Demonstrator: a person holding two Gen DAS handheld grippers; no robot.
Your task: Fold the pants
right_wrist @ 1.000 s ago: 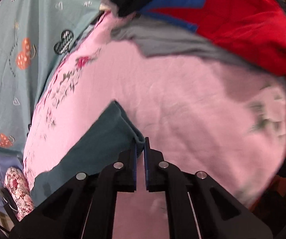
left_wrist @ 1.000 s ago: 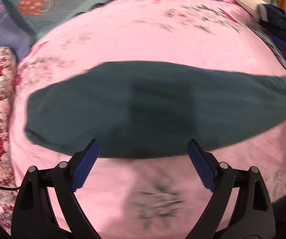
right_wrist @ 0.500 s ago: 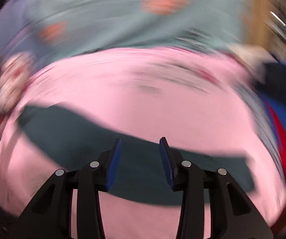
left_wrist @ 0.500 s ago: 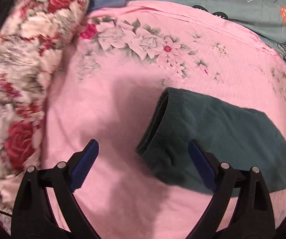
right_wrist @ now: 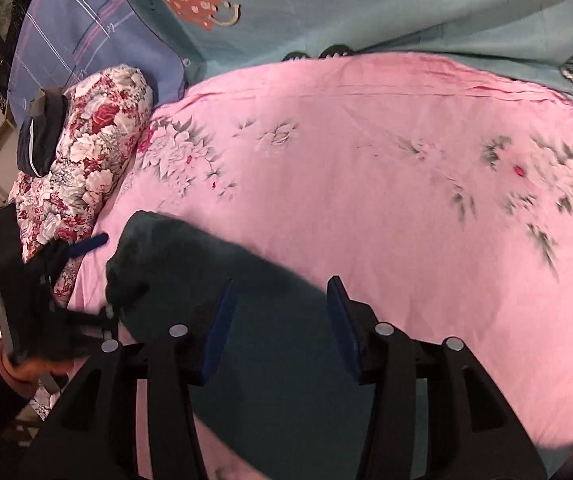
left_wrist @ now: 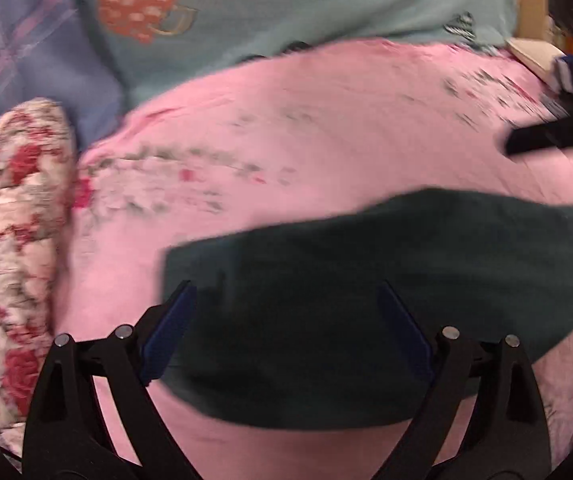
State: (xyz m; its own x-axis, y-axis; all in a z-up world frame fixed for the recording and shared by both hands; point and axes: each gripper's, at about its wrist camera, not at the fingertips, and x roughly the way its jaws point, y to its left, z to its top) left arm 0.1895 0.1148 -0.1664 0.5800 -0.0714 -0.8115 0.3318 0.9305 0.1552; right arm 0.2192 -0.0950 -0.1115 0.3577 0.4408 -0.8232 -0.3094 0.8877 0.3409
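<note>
The pants (left_wrist: 386,300) lie flat on the pink bedsheet (left_wrist: 326,140) as a long dark teal strip, already narrowed to what looks like one leg's width. In the left wrist view the strip's long axis runs from about eight o'clock to two o'clock, and its squared-off end sits just above the left claw (left_wrist: 286,320), whose jaws are spread wide with nothing between them. That end lies at roughly eleven to twelve o'clock from the left claw, so this claw is the nearer one to it. The right claw (right_wrist: 282,320) is also spread, less widely, and empty; in its own view it hangs over the middle of the strip, with the rounded end off at about ten o'clock, near the flowered pillow (right_wrist: 86,168) (the far end of the pants runs out of sight below the frame). My guess is that the next fold brings one end over toward the other, and the left claw would need only a short reach down and forward to pinch its end.
</note>
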